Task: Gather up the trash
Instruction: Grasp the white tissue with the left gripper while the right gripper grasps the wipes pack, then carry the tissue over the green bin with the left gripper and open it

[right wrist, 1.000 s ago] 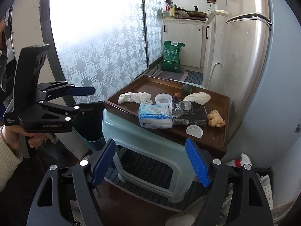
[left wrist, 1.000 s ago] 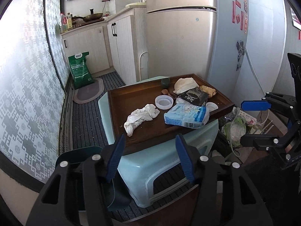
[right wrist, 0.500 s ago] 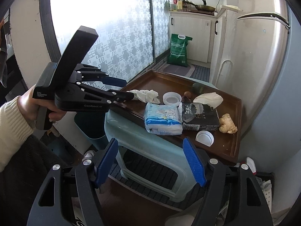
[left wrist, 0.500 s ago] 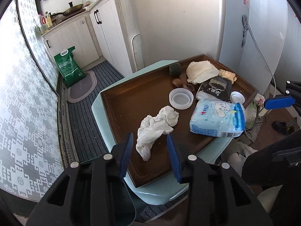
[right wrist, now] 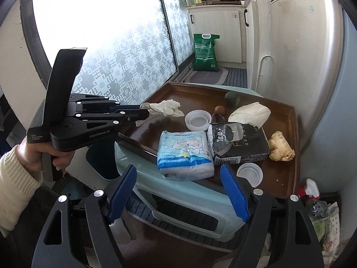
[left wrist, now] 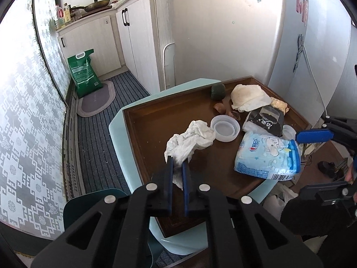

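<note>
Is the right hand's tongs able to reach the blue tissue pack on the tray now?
Probably yes. The right tongs stand open, facing the blue tissue pack at the tray's near edge, nothing between them.

Glossy dark wood tray (left wrist: 156, 131); crumpled soft paper tissue (left wrist: 189, 140); shiny plastic tissue pack (right wrist: 184, 154); smooth plastic stool (right wrist: 178, 198).

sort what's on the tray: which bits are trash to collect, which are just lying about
Trash:
crumpled tissue, pinched in the left claw
crumpled paper
black wrapper

Lying about, probably:
tissue pack
ginger
two lids
tray
</note>
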